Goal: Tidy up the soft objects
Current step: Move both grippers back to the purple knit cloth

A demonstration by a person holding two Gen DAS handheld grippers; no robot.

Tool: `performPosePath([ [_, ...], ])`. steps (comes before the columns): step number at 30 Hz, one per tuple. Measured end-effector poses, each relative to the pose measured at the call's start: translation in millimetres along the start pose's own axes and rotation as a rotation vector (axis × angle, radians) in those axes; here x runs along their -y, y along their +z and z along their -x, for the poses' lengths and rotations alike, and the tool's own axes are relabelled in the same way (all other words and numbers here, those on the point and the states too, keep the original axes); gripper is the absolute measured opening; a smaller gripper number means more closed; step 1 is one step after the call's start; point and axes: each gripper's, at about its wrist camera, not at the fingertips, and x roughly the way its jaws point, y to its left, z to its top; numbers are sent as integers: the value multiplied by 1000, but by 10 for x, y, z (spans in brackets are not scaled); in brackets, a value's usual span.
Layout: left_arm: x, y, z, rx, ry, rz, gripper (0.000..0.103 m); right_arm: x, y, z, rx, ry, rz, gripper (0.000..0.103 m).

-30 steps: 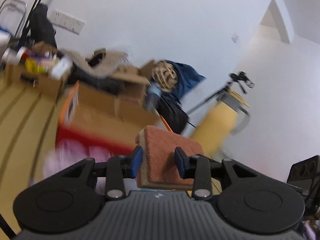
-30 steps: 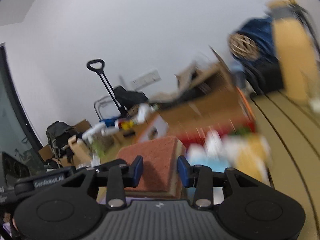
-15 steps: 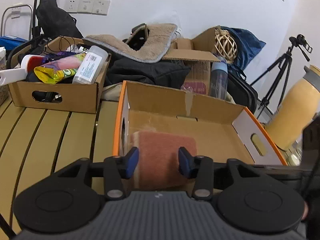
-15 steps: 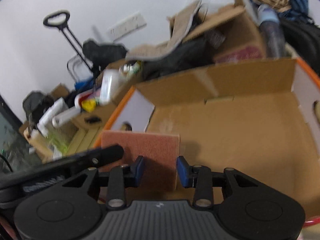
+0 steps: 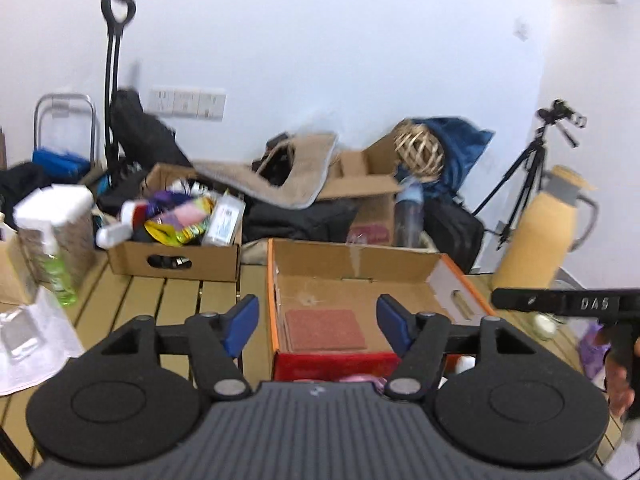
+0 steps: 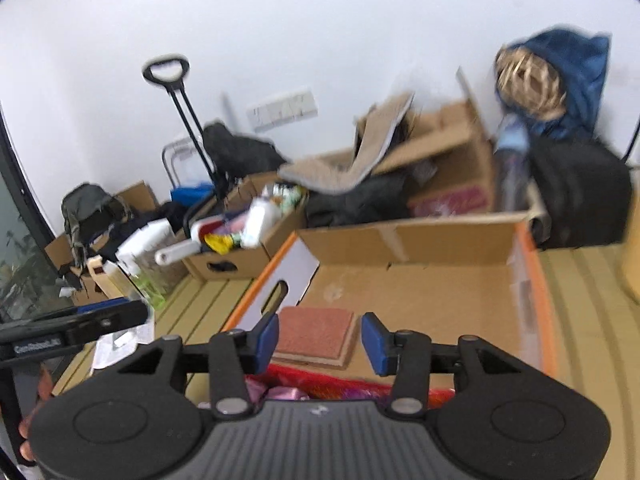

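A reddish-brown sponge pad point(image 5: 326, 330) lies flat in the front left corner of the open orange-edged cardboard box point(image 5: 456, 280). It also shows in the right wrist view point(image 6: 316, 334), in the same box point(image 6: 532, 280). My left gripper point(image 5: 318, 320) is open and empty, held back above the box's front edge. My right gripper point(image 6: 318, 338) is open and empty, just behind the sponge pad. Pink and purple soft items point(image 6: 276, 392) peek out in front of the box.
A cardboard box of bottles and packets point(image 5: 176, 252) stands at the back left of the slatted wooden table point(image 5: 160, 300). A white cloth point(image 5: 36, 340) lies at left. A tan thermos jug point(image 5: 540, 236) stands at right. Bags and boxes pile up behind.
Both grippers held the sponge pad, carried it down into the box, then opened and let it go. It now lies flat in the box and both grippers have pulled back.
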Motion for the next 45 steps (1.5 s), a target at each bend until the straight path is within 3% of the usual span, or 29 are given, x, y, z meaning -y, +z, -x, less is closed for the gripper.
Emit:
performPosePath([
  [5,175,-323,739,67,-14,-30,75,-58,-267,858,84,-54,19,52],
  [8,266,-669,1159,119,-11,-29,78,-173,-592,1308,143,-95,61,56],
  [12,449,-1367,1795,224,4,-35,86,-393,-1317,1880,235,-125,134,63],
  [17,583,-2111,2429,242,-19,-35,94,-676,-2406,2464,326,-148,118,74],
  [20,659,-2337,2556,211,-32,-74,96,-736,-2842,2580,308,-135,112,76],
  [23,696,-2413,2493,183,-23,-96,96,-743,-2963,2526,237,-153,128,76],
  [27,612,-2388,2273,159,-21,-50,96,-803,-2962,2362,222,-138,118,76],
  [31,443,-2280,1874,128,1,-13,86,-846,-2913,1968,178,-118,132,75],
  [34,280,-2139,1469,102,20,26,76,-829,-2767,1552,145,-105,111,73],
  [38,4,-1907,828,47,39,94,69,-842,-2454,907,111,-52,87,59],
  [41,-171,-1787,470,30,16,126,69,-865,-2193,402,91,-33,66,55],
  [45,-344,-1773,77,-30,-16,183,68,-852,-1942,-202,56,-88,58,51],
])
